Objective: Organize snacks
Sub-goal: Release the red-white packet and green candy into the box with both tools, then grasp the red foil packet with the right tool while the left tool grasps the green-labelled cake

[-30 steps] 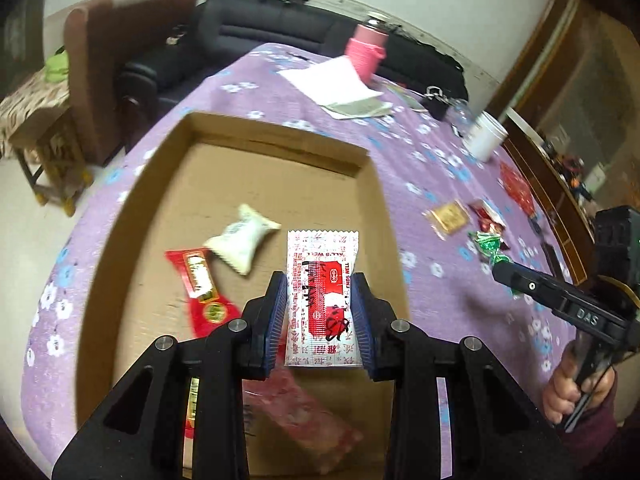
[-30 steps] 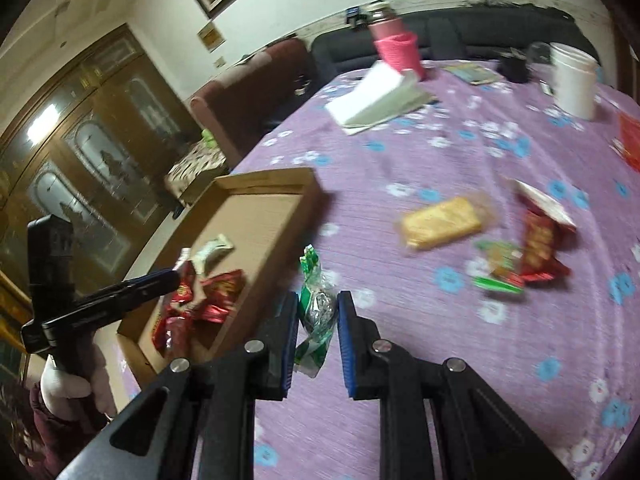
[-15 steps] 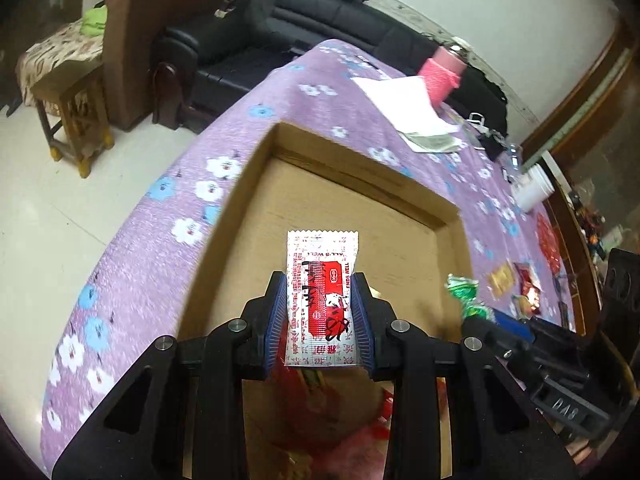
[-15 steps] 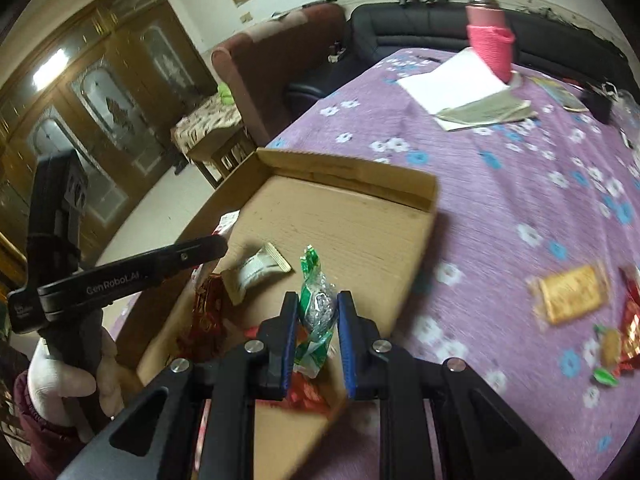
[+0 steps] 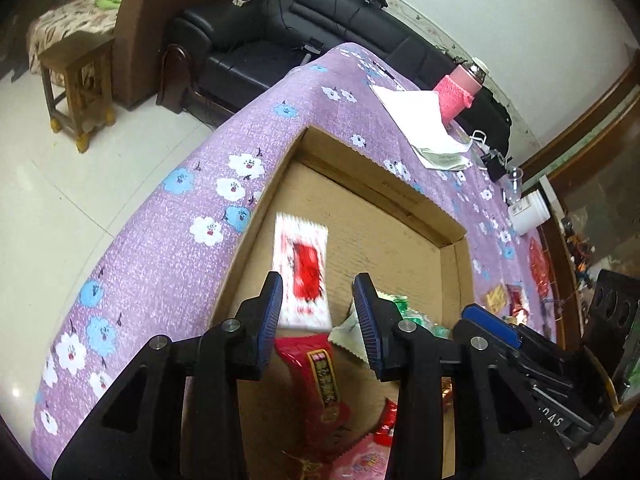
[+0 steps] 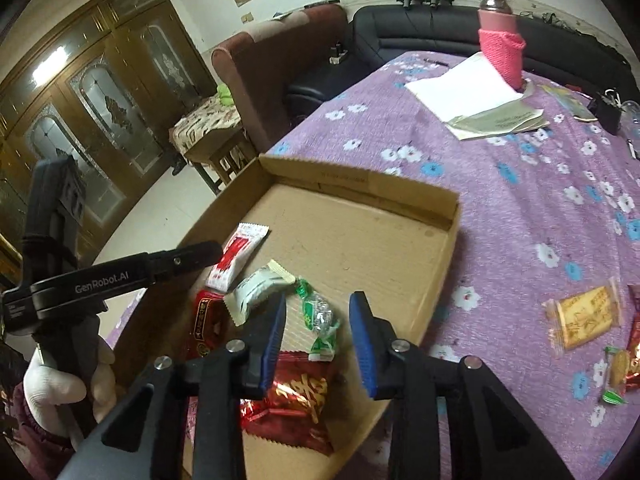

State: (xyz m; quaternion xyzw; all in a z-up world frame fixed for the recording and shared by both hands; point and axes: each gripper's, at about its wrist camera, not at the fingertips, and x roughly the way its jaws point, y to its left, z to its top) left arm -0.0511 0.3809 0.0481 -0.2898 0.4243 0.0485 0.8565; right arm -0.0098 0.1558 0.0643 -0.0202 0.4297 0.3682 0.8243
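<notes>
A shallow cardboard box (image 5: 380, 184) (image 6: 400, 196) sits on the purple flowered tablecloth (image 6: 520, 200). My left gripper (image 5: 318, 300) is open above the box; the white-and-red packet (image 5: 304, 268) (image 6: 236, 254) lies blurred just past its fingers. My right gripper (image 6: 316, 320) is open, with the green candy (image 6: 320, 320) lying in the box between its fingers. A pale packet (image 6: 260, 288) and red packets (image 6: 292, 396) (image 5: 324, 376) lie in the box too. More snacks (image 6: 584, 316) lie on the cloth at right.
A pink bottle (image 6: 500, 44) and white papers (image 6: 468, 88) stand at the table's far side, a white cup (image 5: 528, 212) at the right. A black sofa (image 5: 320, 40), brown armchair (image 6: 280, 64) and small wooden table (image 5: 72, 60) stand beyond.
Both grippers have opened. The white-and-red packet dropped from my left gripper and the green candy from my right gripper, both into the box.
</notes>
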